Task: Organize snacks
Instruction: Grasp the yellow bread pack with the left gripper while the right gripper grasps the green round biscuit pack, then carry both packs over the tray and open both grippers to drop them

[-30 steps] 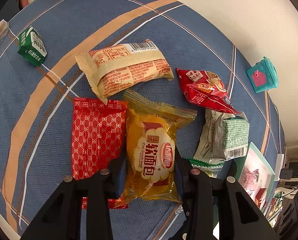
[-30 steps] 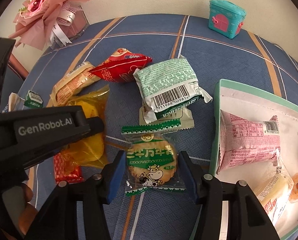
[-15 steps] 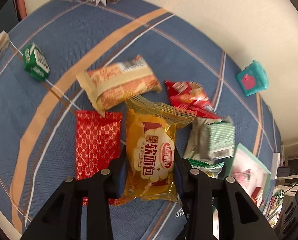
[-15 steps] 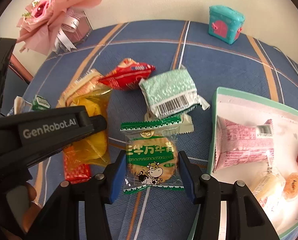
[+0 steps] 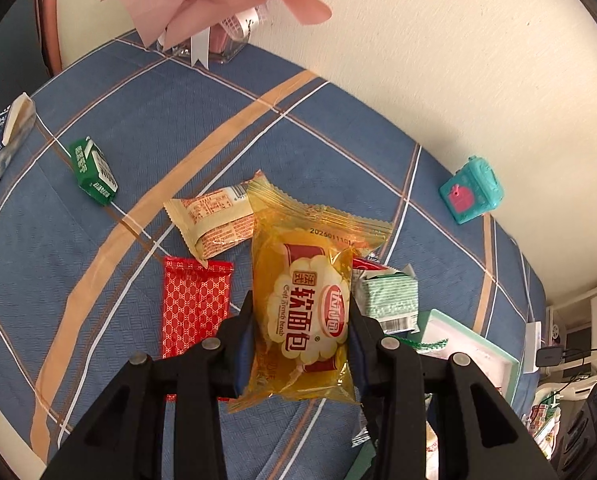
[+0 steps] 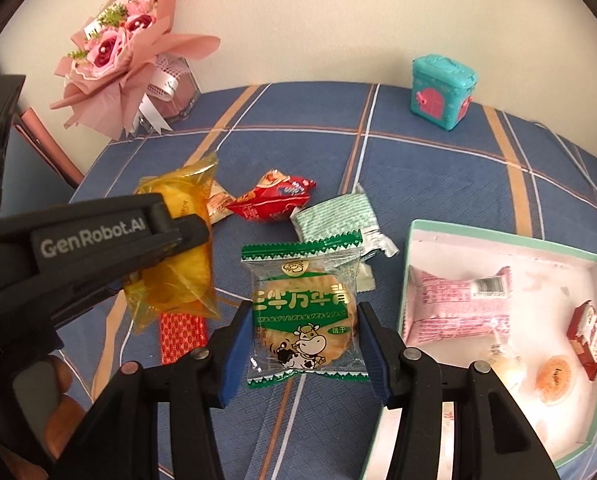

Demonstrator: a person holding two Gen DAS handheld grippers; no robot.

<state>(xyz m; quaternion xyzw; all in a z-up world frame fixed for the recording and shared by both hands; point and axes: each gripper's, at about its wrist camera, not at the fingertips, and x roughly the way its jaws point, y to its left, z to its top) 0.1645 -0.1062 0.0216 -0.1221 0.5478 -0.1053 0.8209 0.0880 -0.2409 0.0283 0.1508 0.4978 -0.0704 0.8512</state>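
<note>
My left gripper (image 5: 301,334) is shut on a yellow soft-bread packet (image 5: 304,304), held above the blue plaid tablecloth; the right wrist view shows the same yellow packet (image 6: 178,280) at the left. My right gripper (image 6: 300,344) is shut on a green cow-print biscuit packet (image 6: 304,316), also lifted off the cloth. A white box with a green rim (image 6: 498,236) lies at the right, holding a pink packet (image 6: 458,300), a small red carton (image 6: 588,334) and an orange jelly cup (image 6: 556,372).
On the cloth lie a red patterned packet (image 5: 194,304), a beige packet (image 5: 214,220), a red snack bag (image 6: 274,200), a green-white packet (image 6: 338,220) and a green carton (image 5: 92,170). A teal toy case (image 6: 442,90) and a pink bouquet (image 6: 126,60) stand by the wall.
Both grippers have risen with their packets, so the cloth and loose snacks look smaller and farther. The right gripper's pads closed in on the biscuit packet. The bouquet now shows in the left view.
</note>
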